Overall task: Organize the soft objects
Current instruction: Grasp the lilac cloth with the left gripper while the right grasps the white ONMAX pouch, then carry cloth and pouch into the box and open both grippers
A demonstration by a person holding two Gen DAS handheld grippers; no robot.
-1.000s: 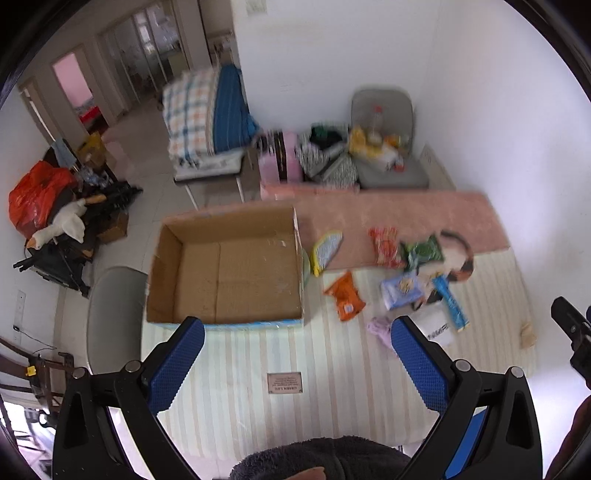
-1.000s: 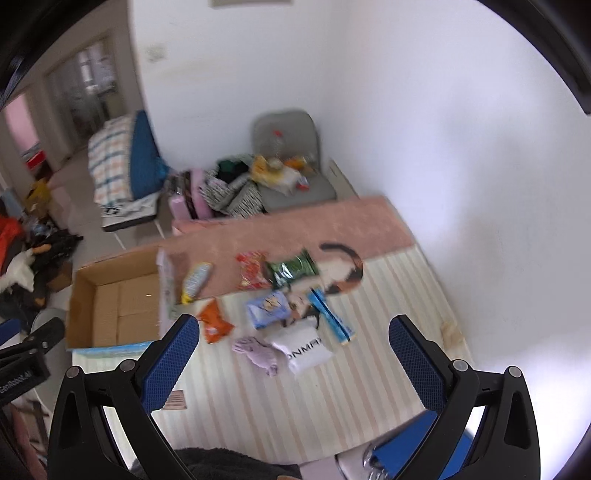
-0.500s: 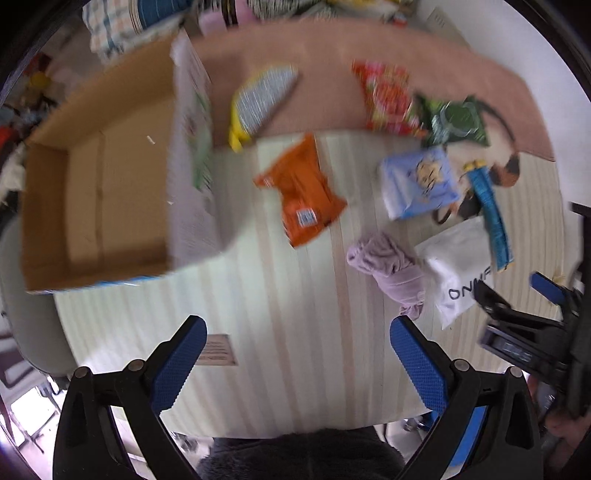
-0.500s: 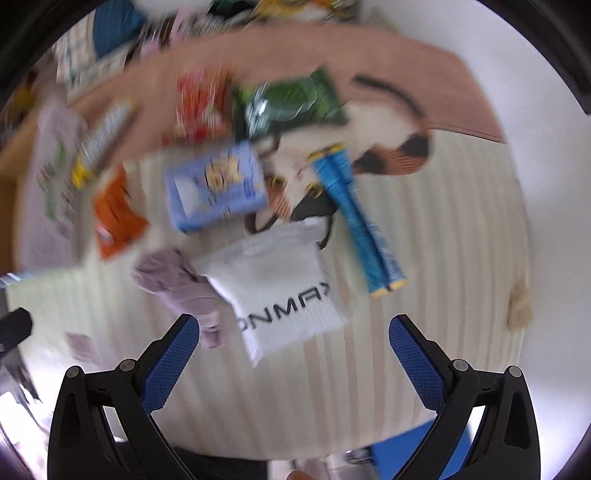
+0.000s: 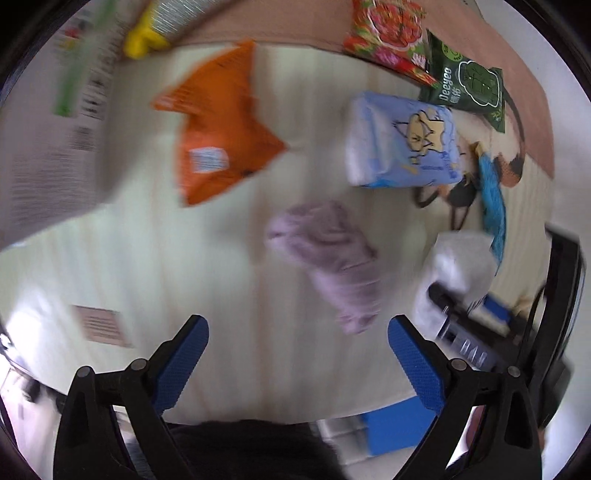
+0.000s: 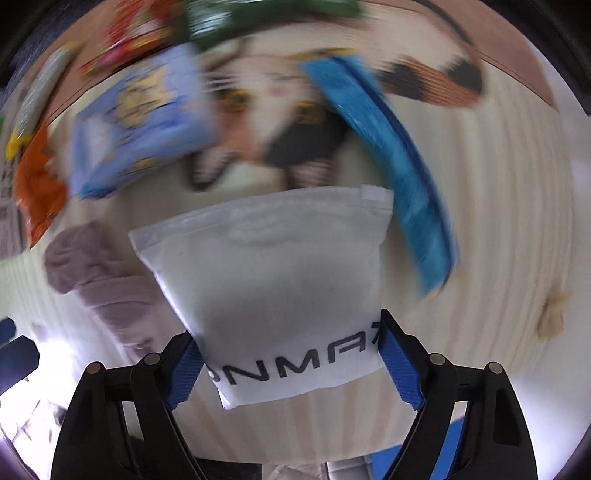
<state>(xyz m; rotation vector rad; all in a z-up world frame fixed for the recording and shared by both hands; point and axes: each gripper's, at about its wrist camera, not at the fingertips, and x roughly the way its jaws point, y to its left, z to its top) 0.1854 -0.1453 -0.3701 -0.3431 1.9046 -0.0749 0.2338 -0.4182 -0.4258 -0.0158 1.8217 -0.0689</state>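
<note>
Between the spread fingers of the right gripper [image 6: 290,360] lies the white pouch [image 6: 273,280] on the striped bed [image 6: 498,229], not yet clamped, while the left gripper [image 5: 297,345] gapes empty above the lilac cloth [image 5: 332,258]; closing on the pouch's slack edge could let it slip.

Striped mattress [image 5: 155,258]: snack packs [image 5: 218,144], cloth [image 5: 332,258].

blur: orange bag [image 5: 218,144], box [image 5: 48,129] — words too fuzzy | cut off: red bag [image 5: 384,33] | hidden: white pouch [image 6: 280,295] corners — behind fingers [image 6: 184,369]
</note>
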